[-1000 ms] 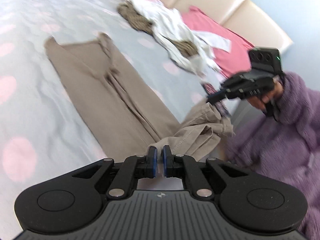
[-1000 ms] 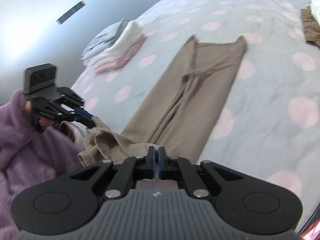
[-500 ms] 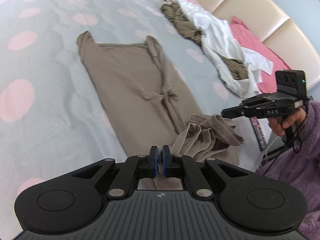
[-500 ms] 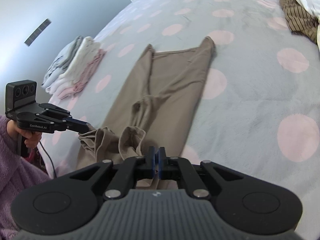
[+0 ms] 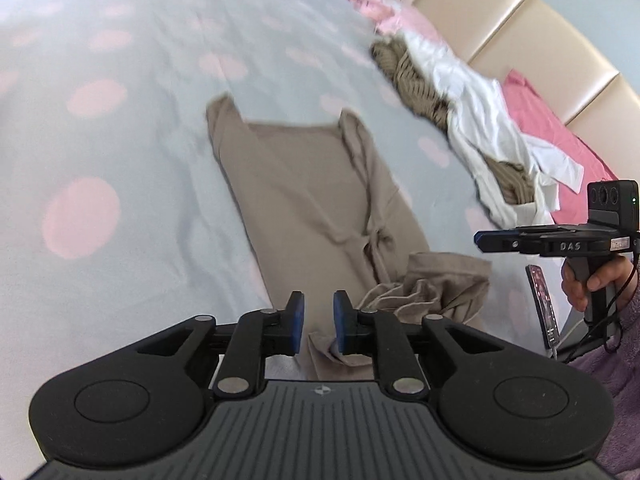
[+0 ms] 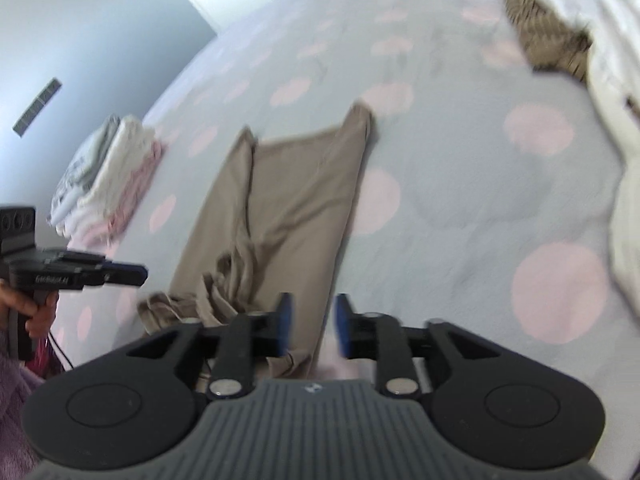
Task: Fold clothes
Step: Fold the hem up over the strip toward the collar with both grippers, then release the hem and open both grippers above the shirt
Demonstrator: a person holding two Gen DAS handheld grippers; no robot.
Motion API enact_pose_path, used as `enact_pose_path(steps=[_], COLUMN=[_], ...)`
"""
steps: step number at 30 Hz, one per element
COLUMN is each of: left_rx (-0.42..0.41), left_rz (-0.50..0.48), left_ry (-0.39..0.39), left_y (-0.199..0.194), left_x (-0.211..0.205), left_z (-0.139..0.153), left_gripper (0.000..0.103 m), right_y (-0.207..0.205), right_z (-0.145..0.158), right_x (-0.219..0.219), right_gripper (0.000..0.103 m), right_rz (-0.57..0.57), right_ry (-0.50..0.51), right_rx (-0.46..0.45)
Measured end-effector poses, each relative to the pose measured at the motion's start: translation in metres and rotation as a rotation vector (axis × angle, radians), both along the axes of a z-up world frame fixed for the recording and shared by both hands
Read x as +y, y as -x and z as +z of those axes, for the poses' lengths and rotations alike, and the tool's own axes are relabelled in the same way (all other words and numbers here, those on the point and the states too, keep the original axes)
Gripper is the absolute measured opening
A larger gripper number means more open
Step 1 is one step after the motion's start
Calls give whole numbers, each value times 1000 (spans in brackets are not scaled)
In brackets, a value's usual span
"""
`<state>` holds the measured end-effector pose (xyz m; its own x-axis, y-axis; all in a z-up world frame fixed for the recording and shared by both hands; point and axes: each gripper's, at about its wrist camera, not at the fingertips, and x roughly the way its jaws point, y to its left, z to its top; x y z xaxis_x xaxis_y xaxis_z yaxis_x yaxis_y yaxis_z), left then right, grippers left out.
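- The folded stack [image 6: 106, 172], pale grey, white and pink, sits at the far left of the bed [image 6: 460, 216], well apart from the working area; it looks like the place for finished pieces, kept out of the way.
- The left gripper [image 5: 319, 322] hovers over the near left corner of the tan trousers [image 5: 316, 200]. Its fingers [image 5: 297, 322] are spreading, with cloth lying under the gap but not pinched, which I read as letting the hem go once it is laid down.
- The tan trousers lie lengthwise down the middle of the bed, waistband far and flat, the near leg ends bunched in a heap [image 5: 432, 288] on top of the legs. That suggests the first fold, hems toward waist, has only begun.
- The right gripper [image 6: 311, 326] sits over the near right edge of the same garment, jaws likewise opening, nothing clamped; cloth lies below the gap.
- The unfolded pile [image 5: 472, 120], white and brown clothes over a pink sheet, waits at the far right by the padded headboard [image 5: 520, 36], probably still to be done.
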<state>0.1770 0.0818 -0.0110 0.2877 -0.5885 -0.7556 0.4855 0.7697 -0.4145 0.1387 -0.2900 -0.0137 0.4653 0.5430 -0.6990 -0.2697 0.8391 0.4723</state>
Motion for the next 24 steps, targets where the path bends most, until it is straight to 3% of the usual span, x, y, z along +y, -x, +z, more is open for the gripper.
enact_pose_path(steps=[6,11,16,24], left_rx=[-92,-131,-144,-121], left_rz=[-65,-84,-115,-146], left_ry=[-11,-55,-79,-144], left_y=[51,83,97,87], left_x=[-8,-24,-47,-79], left_z=[24,25,10,-33], left_gripper=[13,13,13,13], right_y=[43,78,94,88], right_z=[28,35,23,-25], right_x=[15,45,71,104], right_gripper=[32,25,25,25], right_rz=[79,150,199,249], right_ry=[0,71,147,258], right_rx=[-117,-134,-126,-72])
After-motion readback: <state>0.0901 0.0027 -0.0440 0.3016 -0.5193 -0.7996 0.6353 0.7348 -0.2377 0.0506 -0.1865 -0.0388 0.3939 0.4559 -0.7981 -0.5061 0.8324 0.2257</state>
